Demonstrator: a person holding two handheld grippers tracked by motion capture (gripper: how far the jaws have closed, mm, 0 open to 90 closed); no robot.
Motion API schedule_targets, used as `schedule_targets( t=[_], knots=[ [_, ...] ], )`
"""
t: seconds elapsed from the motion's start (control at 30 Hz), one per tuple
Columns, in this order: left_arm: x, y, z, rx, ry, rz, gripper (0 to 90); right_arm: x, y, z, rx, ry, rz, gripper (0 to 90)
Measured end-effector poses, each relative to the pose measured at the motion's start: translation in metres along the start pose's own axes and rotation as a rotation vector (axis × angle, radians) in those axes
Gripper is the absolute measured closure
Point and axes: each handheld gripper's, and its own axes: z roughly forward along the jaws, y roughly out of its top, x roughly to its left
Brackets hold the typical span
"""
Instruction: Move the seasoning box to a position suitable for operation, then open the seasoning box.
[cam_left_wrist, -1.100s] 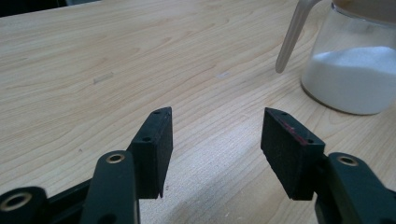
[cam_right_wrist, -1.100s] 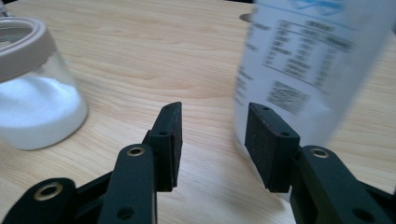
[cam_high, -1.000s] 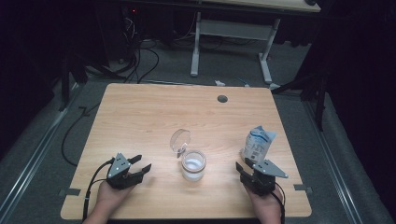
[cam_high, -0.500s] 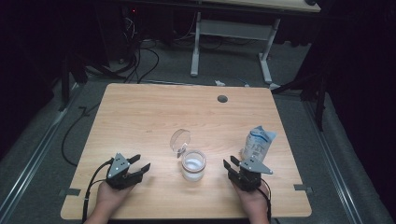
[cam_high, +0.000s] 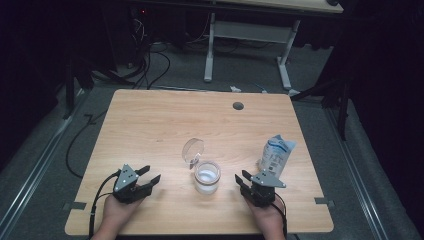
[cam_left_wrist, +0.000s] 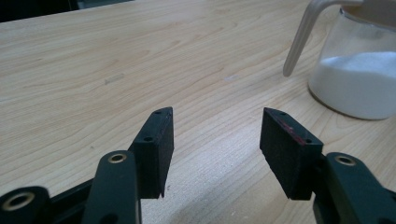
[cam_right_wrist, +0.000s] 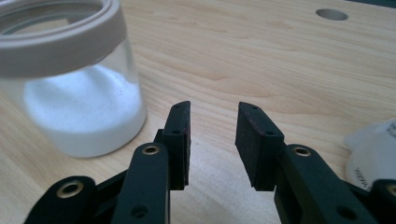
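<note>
1. High view: glass jar (cam_high: 207, 177) sits near the front middle of the wooden desk (cam_high: 150, 125), part-filled with white powder; its hinged lid (cam_high: 193, 151) stands open, tilted up behind it; left gripper (cam_high: 147, 181) is held in a hand at the front left, well apart from the jar, fingers spread, nothing between them; right gripper (cam_high: 244, 178) is held at the front right, near the jar, not touching it; white pouch (cam_high: 276, 155) stands just behind the right gripper, near the desk's right edge; round cable hole (cam_high: 238, 105) far back on the desk.
2. Left gripper view: fingers (cam_left_wrist: 156, 149) spread wide over bare desk (cam_left_wrist: 93, 60), empty; jar (cam_left_wrist: 357, 74) off to the upper right, well ahead of the tips; pale lid clasp (cam_left_wrist: 301, 37) hangs down beside its wall.
3. Right gripper view: fingers (cam_right_wrist: 179, 142) have just been closing, now a moderate gap, nothing between them; jar (cam_right_wrist: 79, 88) with its beige rim is just left of the left finger, apart from it; pouch (cam_right_wrist: 373, 151) edge at the right; cable hole (cam_right_wrist: 331, 14) far ahead.
</note>
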Motion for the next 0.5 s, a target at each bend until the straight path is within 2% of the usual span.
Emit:
schedule_targets(
  t=[0.13, 0.43, 0.5],
  knots=[
    [0.0022, 0.0008, 0.0018, 0.014, 0.001, -0.023, 45.0, 0.0046, -0.0017, -0.0020, 0.005, 0.008, -0.012, 65.3],
    [0.0015, 0.0016, 0.0023, 0.021, 0.006, -0.019, 45.6, 0.0048, -0.0023, -0.0041, 0.003, 0.013, -0.016, 63.5],
    [0.0017, 0.0031, 0.0039, 0.030, 0.005, -0.032, 46.9, 0.0041, -0.0023, -0.0052, 0.001, 0.012, -0.014, 63.5]
  ],
)
